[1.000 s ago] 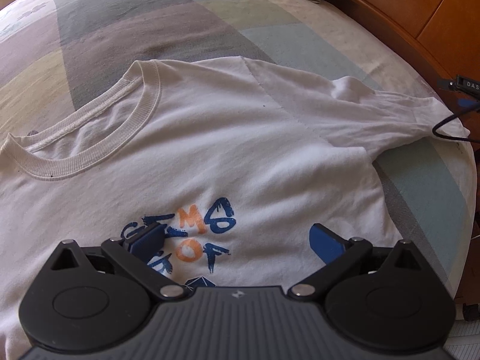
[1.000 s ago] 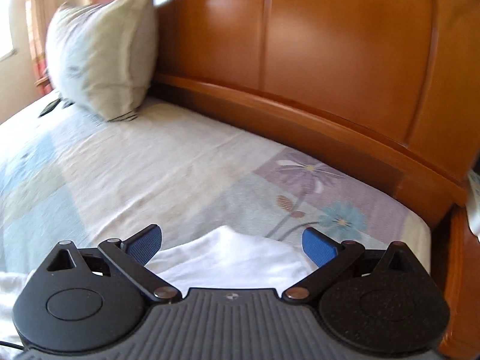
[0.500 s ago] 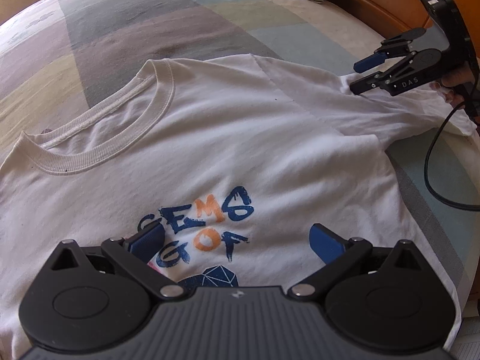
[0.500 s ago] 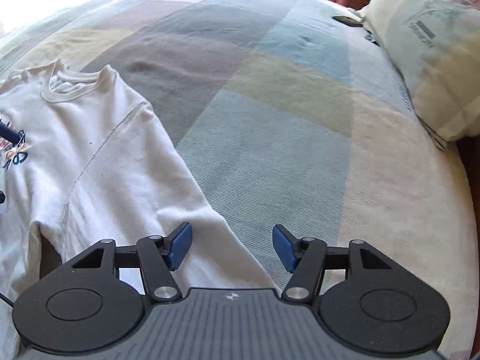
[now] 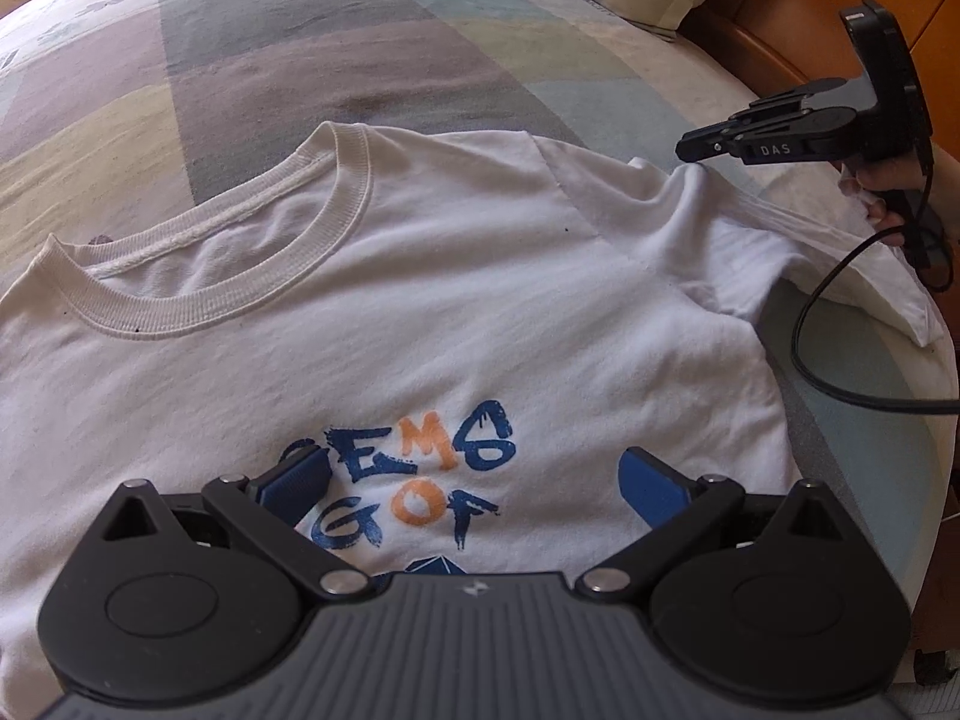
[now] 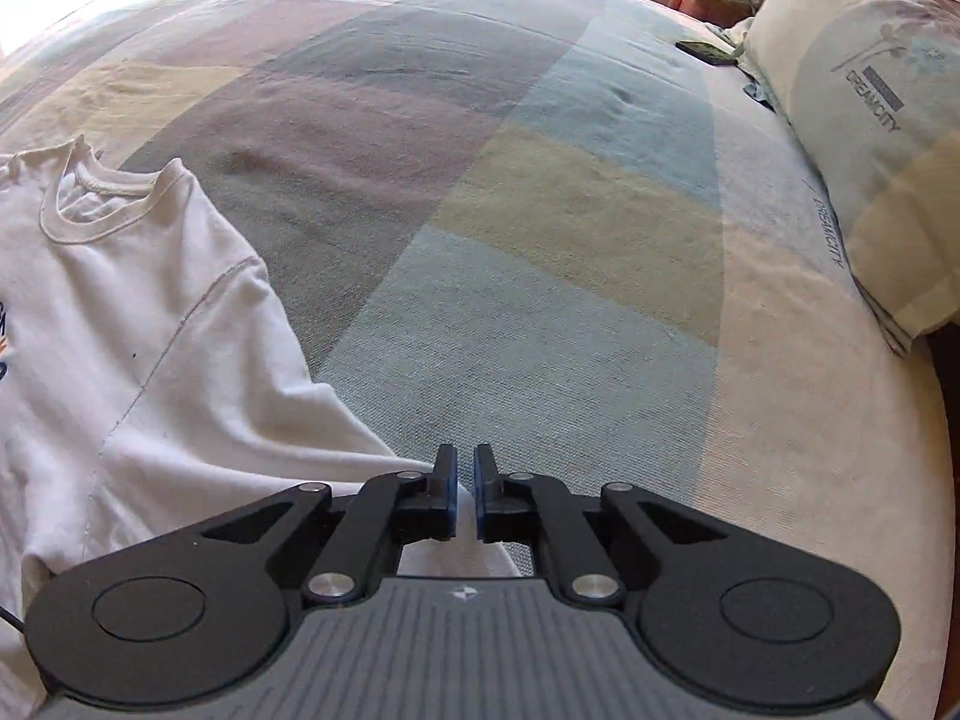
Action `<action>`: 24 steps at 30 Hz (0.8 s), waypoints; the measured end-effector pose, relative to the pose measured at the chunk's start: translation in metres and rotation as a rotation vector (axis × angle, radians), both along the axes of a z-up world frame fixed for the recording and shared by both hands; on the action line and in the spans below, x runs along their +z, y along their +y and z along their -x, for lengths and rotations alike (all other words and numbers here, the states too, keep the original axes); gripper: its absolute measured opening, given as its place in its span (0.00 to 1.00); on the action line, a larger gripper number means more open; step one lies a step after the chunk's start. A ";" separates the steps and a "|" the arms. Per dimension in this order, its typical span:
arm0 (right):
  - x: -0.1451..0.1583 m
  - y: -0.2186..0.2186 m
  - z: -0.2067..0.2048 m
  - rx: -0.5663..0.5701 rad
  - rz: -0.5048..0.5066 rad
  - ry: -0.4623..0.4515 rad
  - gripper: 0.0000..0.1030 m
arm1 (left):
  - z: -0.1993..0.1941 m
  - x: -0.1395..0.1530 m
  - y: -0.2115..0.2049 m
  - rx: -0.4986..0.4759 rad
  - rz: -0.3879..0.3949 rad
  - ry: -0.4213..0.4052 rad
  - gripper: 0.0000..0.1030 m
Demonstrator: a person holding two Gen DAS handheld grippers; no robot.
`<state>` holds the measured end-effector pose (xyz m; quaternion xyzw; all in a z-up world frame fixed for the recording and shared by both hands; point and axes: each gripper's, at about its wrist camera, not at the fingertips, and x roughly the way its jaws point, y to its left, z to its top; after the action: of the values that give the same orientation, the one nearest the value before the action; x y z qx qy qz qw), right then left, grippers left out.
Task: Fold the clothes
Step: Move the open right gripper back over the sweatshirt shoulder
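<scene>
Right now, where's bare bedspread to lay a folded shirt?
Bare bedspread runs between the T-shirt and the pillow, and beyond the collar. It is crowded by the sleeve, where the right tongs pinch it, and where a cable trails.

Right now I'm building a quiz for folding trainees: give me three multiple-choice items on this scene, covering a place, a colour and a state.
1. Where does the T-shirt lie?
A. on a bedspread
B. in a drawer
C. on a chair

2. What colour are the middle letters of its print?
A. green
B. orange
C. red

3. How is the right gripper?
A. wide open
B. out of sight
C. shut on the sleeve

Answers: A, patchwork bedspread lies under it; B, M and O are orange among blue; C, sleeve cloth peaks up at its closed tips.
</scene>
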<state>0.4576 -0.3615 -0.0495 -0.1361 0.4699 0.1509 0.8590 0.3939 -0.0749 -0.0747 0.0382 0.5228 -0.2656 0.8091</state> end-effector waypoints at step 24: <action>0.036 -0.180 0.224 -0.973 -0.176 -0.029 0.46 | 0.003 -0.004 -0.010 -0.090 -0.080 -0.008 0.99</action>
<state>0.2334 -0.5414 -0.0133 0.1700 0.4524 -0.2308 0.8445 0.3914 -0.0851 -0.0786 0.0949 0.5277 -0.2803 0.7962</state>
